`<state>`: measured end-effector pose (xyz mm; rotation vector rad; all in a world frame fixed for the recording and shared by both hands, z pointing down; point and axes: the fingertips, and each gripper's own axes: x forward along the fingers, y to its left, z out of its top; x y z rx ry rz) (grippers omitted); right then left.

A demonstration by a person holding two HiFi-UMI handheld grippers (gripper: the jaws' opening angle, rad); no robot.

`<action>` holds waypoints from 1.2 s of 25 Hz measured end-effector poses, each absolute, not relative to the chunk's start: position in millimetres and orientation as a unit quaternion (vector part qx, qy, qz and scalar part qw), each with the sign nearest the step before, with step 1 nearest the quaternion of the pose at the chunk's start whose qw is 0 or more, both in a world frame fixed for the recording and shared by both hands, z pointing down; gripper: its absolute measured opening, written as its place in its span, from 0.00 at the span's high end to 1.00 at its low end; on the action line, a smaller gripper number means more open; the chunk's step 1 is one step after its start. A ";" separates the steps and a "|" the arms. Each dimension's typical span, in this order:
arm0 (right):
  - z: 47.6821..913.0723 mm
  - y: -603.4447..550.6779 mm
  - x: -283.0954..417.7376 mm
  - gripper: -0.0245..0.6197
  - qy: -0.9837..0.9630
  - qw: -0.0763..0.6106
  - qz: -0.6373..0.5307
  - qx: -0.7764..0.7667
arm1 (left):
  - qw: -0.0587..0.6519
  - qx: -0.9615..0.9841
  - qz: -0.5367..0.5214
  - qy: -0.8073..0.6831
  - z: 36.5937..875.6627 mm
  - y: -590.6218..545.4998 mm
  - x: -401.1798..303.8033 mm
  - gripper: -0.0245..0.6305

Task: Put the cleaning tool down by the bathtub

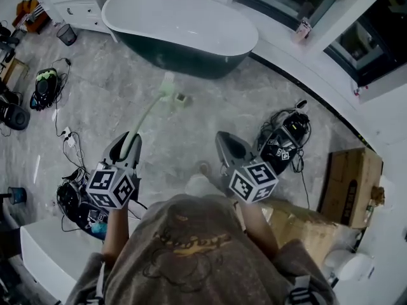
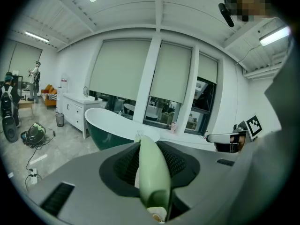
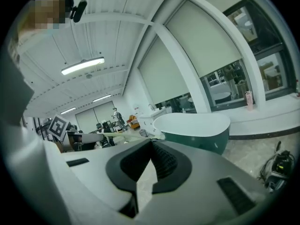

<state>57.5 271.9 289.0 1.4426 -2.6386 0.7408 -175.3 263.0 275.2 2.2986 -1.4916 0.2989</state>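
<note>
The cleaning tool (image 1: 147, 114) is a pale green long-handled brush. My left gripper (image 1: 130, 140) is shut on its handle, and the brush head (image 1: 168, 88) points toward the bathtub (image 1: 184, 57), hanging over the floor short of it. In the left gripper view the handle (image 2: 152, 172) lies clamped between the dark pads (image 2: 177, 163), with the tub (image 2: 105, 135) beyond. My right gripper (image 1: 226, 140) is held beside it, shut and with nothing in it; its tips meet in the right gripper view (image 3: 151, 143). That view also shows the tool (image 3: 131, 136) and the tub (image 3: 197, 125).
The floor is grey marble. Cables and gear lie at the left (image 1: 44, 84) and right (image 1: 286, 135). A cardboard box (image 1: 350, 183) stands at the right, a bin (image 1: 66, 33) and white cabinet (image 1: 82, 8) at the far left. A small object (image 1: 181, 98) lies by the brush head.
</note>
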 end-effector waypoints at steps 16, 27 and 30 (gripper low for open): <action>301.4 142.0 123.7 0.96 -0.857 0.029 0.246 0.452 | 0.206 0.807 0.084 -0.547 278.9 130.7 -121.6 0.78; 312.2 46.7 98.8 0.96 -0.856 0.031 0.221 0.467 | 0.204 0.819 0.099 -0.528 300.7 28.2 -130.9 0.78; 315.8 17.1 92.6 0.96 -0.853 0.030 0.219 0.472 | 0.202 0.824 0.104 -0.519 302.2 -1.5 -134.9 0.78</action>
